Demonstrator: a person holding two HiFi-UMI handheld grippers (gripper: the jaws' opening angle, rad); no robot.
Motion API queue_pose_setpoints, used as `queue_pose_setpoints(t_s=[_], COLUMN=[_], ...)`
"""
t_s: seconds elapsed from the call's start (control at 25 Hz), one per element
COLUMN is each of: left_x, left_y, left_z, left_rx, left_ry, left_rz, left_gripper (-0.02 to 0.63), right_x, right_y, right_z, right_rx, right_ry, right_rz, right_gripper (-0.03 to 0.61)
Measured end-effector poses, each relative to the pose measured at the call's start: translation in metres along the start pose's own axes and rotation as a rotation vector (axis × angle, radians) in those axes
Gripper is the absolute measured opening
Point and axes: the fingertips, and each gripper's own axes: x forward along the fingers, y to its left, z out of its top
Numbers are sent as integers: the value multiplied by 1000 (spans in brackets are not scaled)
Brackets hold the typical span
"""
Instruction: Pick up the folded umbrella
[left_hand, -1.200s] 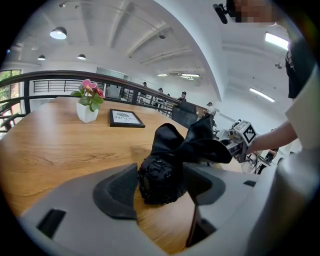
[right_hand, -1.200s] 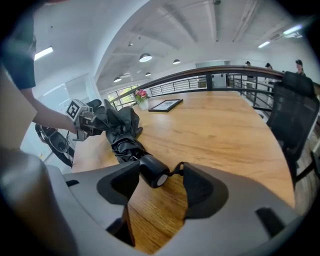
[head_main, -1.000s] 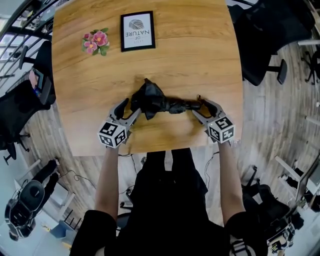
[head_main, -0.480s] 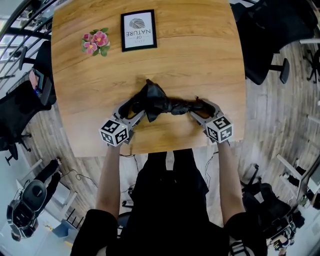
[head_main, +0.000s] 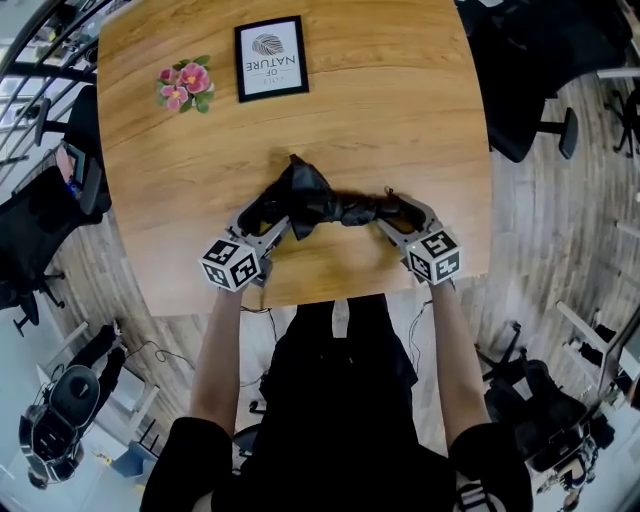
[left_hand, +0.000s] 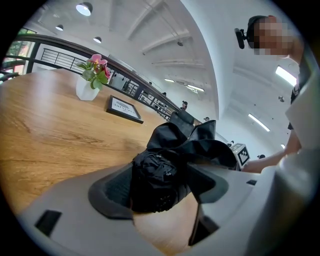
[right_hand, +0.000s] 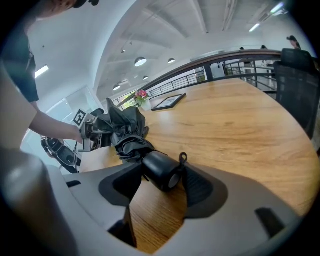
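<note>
The folded umbrella (head_main: 325, 205) lies on its side near the front edge of the wooden table (head_main: 390, 110), stretched between the two grippers. Its bunched black fabric points to the person's left and its round black handle (right_hand: 161, 171) points to the right. The left gripper (head_main: 265, 221) reaches in low from the front edge, and its jaws are spreading apart. The crumpled fabric end sits loosely between them, lying against one pad (left_hand: 112, 192) and draping over the other, without being squeezed. The right gripper (head_main: 392, 214) comes in from the other side with its jaws closing around the handle. The handle's small strap loop (right_hand: 183, 159) touches one pad, while a gap shows beside the opposite pad, so the handle is not clamped. Each gripper carries a cube with square markers (head_main: 231, 264), and the person's bare forearms (head_main: 215, 360) run back from them past the table's edge. Farther back on the table stand a framed print (head_main: 270, 58) and, well apart to its left, a small pot of pink flowers (head_main: 183, 84). Black office chairs (head_main: 520, 70) stand on the floor beside the table.
</note>
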Motion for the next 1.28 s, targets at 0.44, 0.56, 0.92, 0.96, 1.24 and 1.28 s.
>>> queue_pose_setpoints(t_s=[0.44, 0.56, 0.92, 0.96, 1.24, 1.28], left_x=[-1, -4, -23, -25, -41, -42], left_y=[-3, -4, -6, -6, -16, -18], left_z=[7, 12, 34, 38, 80, 87], left_rx=[2, -2, -19, -21, 3, 8], left_ry=[-20, -24, -68, -76, -170, -182], left_rz=[-23, -37, -59, -61, -82, -88], left_gripper=[336, 336, 336, 336, 336, 336], right_x=[-1, -3, -15, -16, -31, -33], right_y=[2, 5, 22, 24, 33, 34], right_z=[1, 2, 34, 40, 83, 88], right_rx=[24, 24, 23, 17, -11, -14], right_ry=[0, 2, -64, -75, -151, -162], right_rz=[-26, -41, -71, -75, -100, -105], right_gripper=[252, 252, 253, 255, 256, 256])
